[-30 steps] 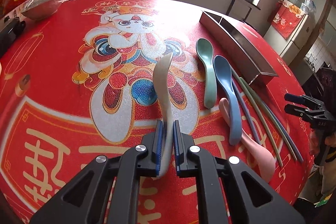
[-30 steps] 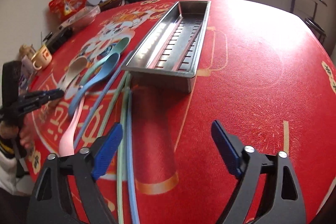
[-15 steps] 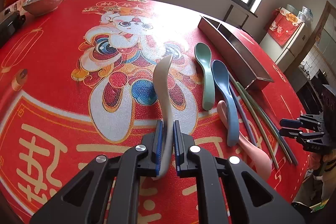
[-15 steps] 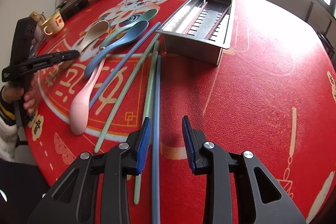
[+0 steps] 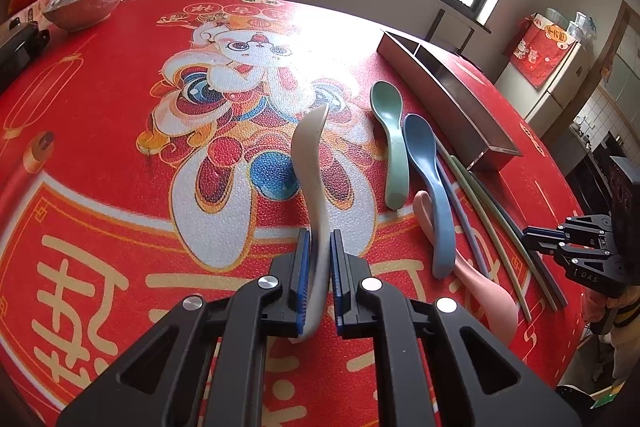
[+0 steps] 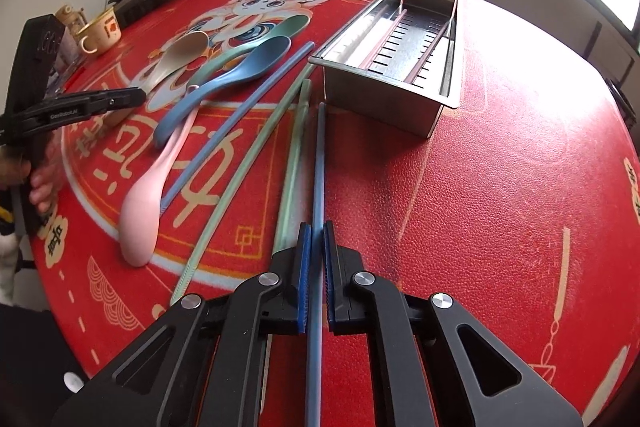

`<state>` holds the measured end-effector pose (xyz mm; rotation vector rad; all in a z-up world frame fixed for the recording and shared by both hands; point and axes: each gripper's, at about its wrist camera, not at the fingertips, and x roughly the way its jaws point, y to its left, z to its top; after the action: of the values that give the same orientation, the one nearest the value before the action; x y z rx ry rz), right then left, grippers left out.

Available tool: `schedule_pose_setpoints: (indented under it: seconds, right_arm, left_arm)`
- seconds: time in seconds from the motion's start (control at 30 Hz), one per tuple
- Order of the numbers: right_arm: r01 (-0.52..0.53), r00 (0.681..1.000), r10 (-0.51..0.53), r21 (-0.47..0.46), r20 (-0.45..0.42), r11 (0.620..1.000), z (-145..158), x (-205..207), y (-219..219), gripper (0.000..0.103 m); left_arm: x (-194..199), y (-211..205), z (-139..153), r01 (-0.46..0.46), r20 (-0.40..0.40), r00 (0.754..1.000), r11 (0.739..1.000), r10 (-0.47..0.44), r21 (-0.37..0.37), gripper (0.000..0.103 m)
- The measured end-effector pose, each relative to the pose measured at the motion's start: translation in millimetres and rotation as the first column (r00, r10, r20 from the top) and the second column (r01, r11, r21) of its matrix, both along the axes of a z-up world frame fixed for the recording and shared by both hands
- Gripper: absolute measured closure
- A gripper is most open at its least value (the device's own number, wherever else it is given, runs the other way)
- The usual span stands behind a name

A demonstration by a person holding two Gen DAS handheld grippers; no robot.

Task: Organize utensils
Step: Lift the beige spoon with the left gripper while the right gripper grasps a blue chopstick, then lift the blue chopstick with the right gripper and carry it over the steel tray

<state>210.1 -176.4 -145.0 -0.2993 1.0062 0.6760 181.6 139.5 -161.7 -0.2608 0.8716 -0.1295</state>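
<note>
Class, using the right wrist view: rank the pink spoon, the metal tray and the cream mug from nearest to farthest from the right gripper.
1. Pink spoon: left of the right gripper, near the table's edge.
2. Metal tray: ahead, slightly right.
3. Cream mug: far left, at the table's rim.

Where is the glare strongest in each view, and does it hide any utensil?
Left wrist view: window light blows out the tablecloth beyond the green spoon; no utensil is hidden. Right wrist view: glare washes the cloth right of the metal tray; the blue chopstick stays clear.
</note>
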Motion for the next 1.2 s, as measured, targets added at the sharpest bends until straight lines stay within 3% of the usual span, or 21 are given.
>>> schedule_pose_setpoints:
  seconds: [0.43, 0.83, 1.07, 1.2]
  right_arm:
    - [0.022, 1.000, -0.022, -0.033, -0.019, 0.999, 1.3, -15.3, -16.3, 0.095]
    - [0.048, 0.998, -0.048, 0.003, -0.041, 0.999, 0.7, -20.1, -30.1, 0.095]
    - [0.019, 0.999, -0.018, -0.024, 0.049, 1.000, 1.1, -26.6, -22.9, 0.097]
    - [0.015, 0.999, -0.015, -0.007, 0.040, 1.000, 2.6, -25.8, -24.1, 0.097]
  left_arm:
    - [0.2, 0.1, -0.1, -0.001, 0.000, 1.000, 1.000, 0.001, -0.002, 0.093]
    - [0.2, 1.2, -0.4, -0.002, 0.000, 1.000, 1.000, 0.002, -0.006, 0.093]
    - [0.5, 1.2, -0.5, -0.002, 0.000, 1.000, 1.000, 0.002, 0.001, 0.093]
    - [0.6, 1.1, -0.5, -0.002, 0.000, 1.000, 1.000, 0.002, 0.001, 0.093]
